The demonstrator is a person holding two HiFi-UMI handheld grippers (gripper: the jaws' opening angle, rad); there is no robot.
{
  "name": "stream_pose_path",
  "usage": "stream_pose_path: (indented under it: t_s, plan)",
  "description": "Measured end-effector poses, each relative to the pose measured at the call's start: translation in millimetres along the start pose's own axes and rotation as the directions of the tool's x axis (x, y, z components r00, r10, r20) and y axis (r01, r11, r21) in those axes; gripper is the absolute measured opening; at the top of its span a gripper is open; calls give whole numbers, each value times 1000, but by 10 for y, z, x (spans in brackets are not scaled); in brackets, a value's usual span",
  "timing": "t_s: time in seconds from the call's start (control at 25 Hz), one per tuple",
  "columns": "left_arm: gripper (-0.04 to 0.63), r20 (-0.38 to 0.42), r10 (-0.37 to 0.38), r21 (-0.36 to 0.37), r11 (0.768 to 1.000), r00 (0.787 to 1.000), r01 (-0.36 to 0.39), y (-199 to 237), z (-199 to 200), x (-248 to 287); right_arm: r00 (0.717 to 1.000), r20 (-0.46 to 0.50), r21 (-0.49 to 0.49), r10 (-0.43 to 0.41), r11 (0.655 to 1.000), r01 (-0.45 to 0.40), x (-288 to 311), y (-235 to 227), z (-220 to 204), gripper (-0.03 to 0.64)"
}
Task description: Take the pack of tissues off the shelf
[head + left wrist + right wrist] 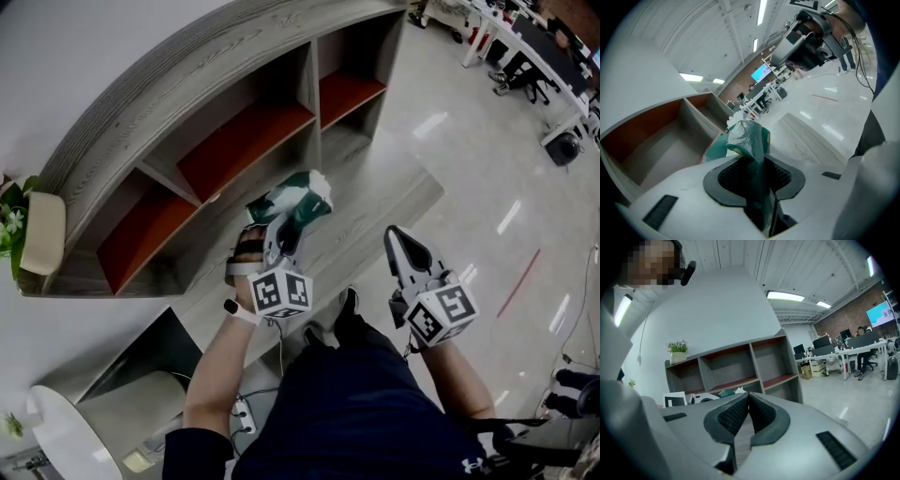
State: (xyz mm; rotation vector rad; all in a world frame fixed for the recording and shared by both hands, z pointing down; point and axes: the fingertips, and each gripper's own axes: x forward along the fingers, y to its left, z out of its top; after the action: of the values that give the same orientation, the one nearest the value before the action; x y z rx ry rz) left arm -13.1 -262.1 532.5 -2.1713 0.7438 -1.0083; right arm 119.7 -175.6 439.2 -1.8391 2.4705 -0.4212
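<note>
The pack of tissues, green and white, hangs in the air in front of the grey shelf, clear of its red-floored compartments. My left gripper is shut on the pack. In the left gripper view the crumpled wrapper sticks out past the dark pads, pinched between them, and the left gripper points past the shelf's open compartments. My right gripper hovers to the right over the floor. Its jaws meet with nothing between them in the right gripper view.
A potted plant stands on the shelf's left end. A low wooden platform runs along the shelf's foot. The person's shoes are beside it. A white rounded object sits at lower left. Office desks fill the far right.
</note>
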Motion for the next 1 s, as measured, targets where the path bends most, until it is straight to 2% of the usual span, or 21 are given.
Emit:
stream_pose_path:
  t_s: [0.32, 1.0]
  plan:
    - [121, -10, -27, -9, 1000, 1000, 27, -124, -194, 261, 1000, -16, 4, -4, 1000, 4, 133, -88, -26, 12]
    - [123, -34, -139, -21, 990, 990, 139, -572, -660, 821, 997, -80, 11, -8, 1000, 9, 435, -180, -161, 12]
